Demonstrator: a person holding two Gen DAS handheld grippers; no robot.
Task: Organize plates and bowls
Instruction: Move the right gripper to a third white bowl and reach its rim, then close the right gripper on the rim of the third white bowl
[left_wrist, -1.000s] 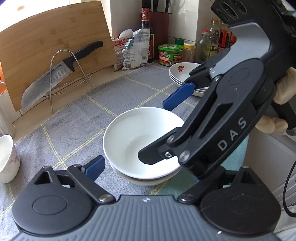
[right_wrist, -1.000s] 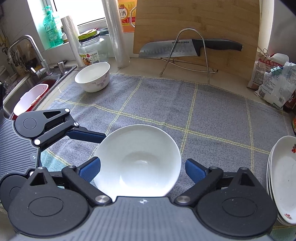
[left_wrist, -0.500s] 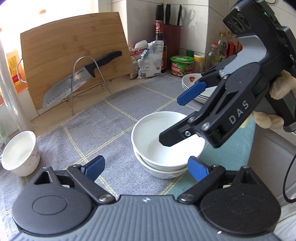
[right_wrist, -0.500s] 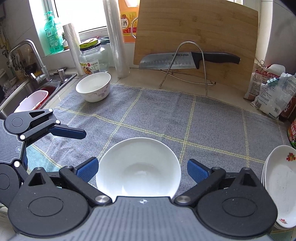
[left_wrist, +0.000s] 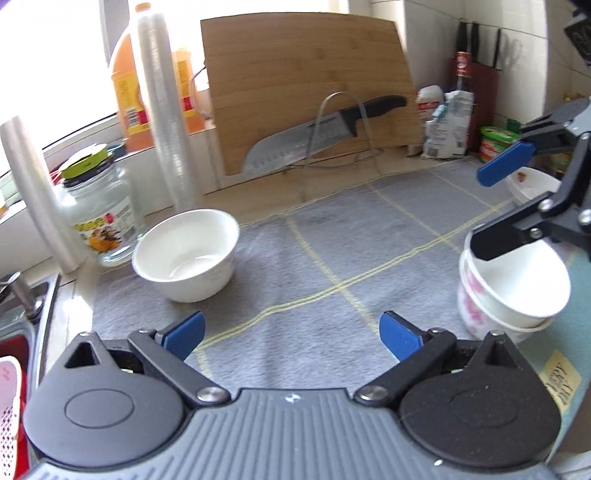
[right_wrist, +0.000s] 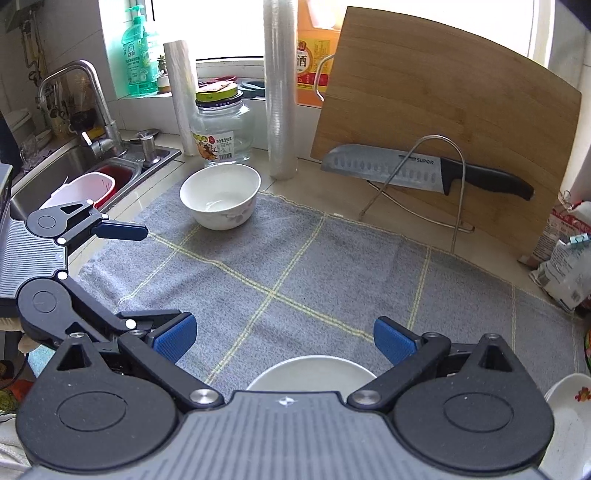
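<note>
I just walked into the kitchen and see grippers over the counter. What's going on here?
A person is tidying bowls on the grey cloth with a gripper in each hand. Two bowls are nested as stacked bowls, and the right gripper hangs open just above them. The left gripper holds nothing; its jaws are opening, and it faces the lone bowl near the glass jar. A pile of plates sits at the right.

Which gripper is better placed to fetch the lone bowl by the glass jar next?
Left. The left gripper faces the lone bowl with its jaws opening and nothing between them. The right gripper, open and empty, hangs over the stacked bowls, farther from it.
</note>
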